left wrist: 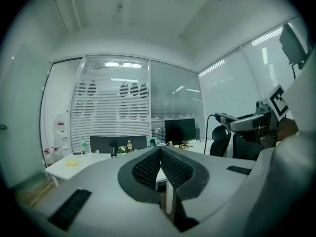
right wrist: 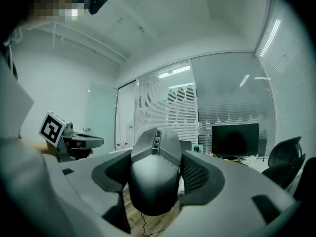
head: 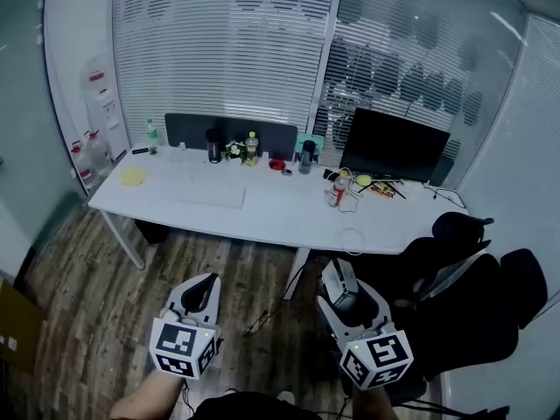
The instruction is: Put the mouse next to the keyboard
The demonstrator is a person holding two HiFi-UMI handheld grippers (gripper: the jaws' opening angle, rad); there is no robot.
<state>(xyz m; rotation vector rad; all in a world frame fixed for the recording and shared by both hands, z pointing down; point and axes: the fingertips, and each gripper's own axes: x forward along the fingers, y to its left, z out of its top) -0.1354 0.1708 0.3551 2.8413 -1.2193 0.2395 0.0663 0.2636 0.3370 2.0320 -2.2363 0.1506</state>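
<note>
Head view: a person is standing back from the white desk (head: 262,224), well short of its near edge, carrying a dark grey mouse (head: 342,299) in the right gripper (head: 341,289) over the wooden floor. The white keyboard (head: 210,196) is lying on the desk's left half, far from the mouse. The left gripper (head: 203,290) is riding alongside.

Left gripper view: its jaws are meeting tip to tip, with nothing between them, and pointing toward the desk's left end.

Right gripper view: the ribbed pads (right wrist: 196,175) are pressing on the mouse's two flanks, the jaws standing wide around its body, with the wheel facing up and forward. The angular, matt shell is looking rigid, light and fairly smooth. A firm hold low on its flanks is likely serving best, since a loose one could let it slip.
</note>
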